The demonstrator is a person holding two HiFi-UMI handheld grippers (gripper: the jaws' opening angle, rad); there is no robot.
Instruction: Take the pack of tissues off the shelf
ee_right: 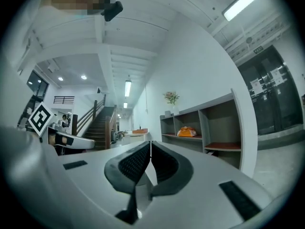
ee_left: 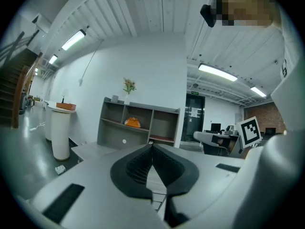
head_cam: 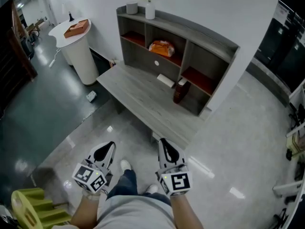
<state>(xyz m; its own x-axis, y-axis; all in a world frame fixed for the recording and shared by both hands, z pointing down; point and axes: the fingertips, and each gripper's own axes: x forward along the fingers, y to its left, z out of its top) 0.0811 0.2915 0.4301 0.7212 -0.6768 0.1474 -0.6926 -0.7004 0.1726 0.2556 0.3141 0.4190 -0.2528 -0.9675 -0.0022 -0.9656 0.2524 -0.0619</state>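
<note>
The orange pack of tissues (head_cam: pixel 161 48) lies in the middle compartment of the grey shelf unit (head_cam: pixel 209 37), which stands at the back of a low grey table (head_cam: pixel 138 104). The pack is small and distant in the left gripper view (ee_left: pixel 132 122) and in the right gripper view (ee_right: pixel 187 132). My left gripper (head_cam: pixel 111 146) (ee_left: pixel 152 144) and right gripper (head_cam: pixel 163 142) (ee_right: pixel 150 142) are held low near the person's body, well short of the table. Both are shut with nothing between the jaws.
On the shelf top stand a white vase with flowers (head_cam: pixel 149 4) and a grey cup (head_cam: pixel 132 8). A dark brown object (head_cam: pixel 181 92) and a flat white item (head_cam: pixel 166 80) rest on the table. A white pedestal (head_cam: pixel 78 51) carries a wooden box (head_cam: pixel 76 28). A yellow-green stool (head_cam: pixel 33 206) sits lower left.
</note>
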